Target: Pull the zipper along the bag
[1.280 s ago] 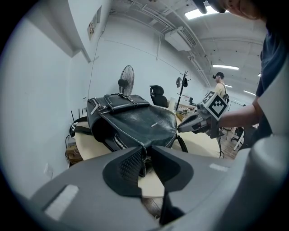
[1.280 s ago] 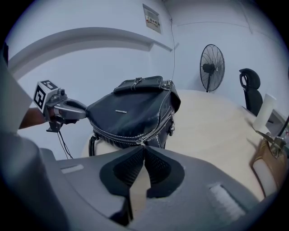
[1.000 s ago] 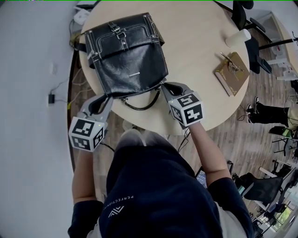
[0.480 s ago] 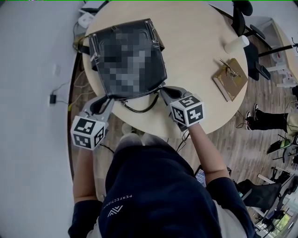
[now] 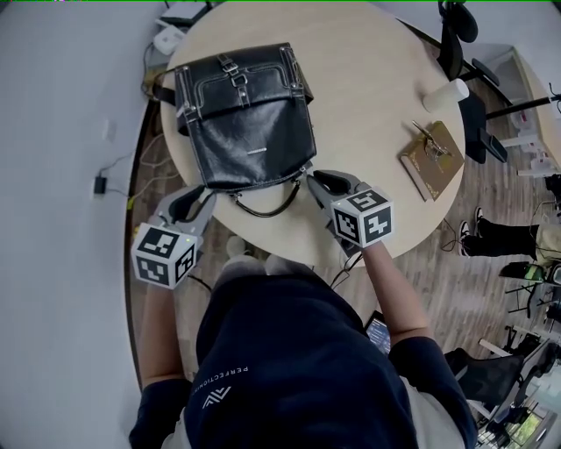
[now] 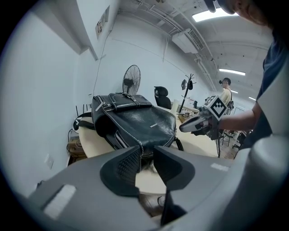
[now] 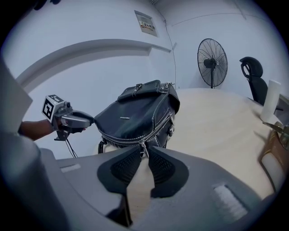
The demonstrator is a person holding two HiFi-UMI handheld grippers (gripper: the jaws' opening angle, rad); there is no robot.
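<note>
A black leather bag (image 5: 250,123) lies on the round table (image 5: 368,79), its handle (image 5: 263,203) toward me. My right gripper (image 5: 314,180) is at the bag's near right corner. In the right gripper view the silver zipper (image 7: 156,128) runs to that corner. Its pull (image 7: 143,148) hangs between my right gripper's (image 7: 144,155) tips, whose jaws have just been opening and stand off the pull. My left gripper (image 5: 202,193) is at the near left corner. Its jaws (image 6: 145,155) have also been opening, with the bag's corner (image 6: 143,148) just ahead of the gap, not pinched.
A brown book-like case (image 5: 431,149) with a small metal item on it and a white cup (image 5: 445,90) sit at the table's right side. An office chair (image 5: 456,26) stands behind the table. A floor fan (image 7: 212,58) stands by the far wall.
My right gripper has drawn back slightly from the bag's corner toward the table edge. The left gripper and the bag have stayed in place.
</note>
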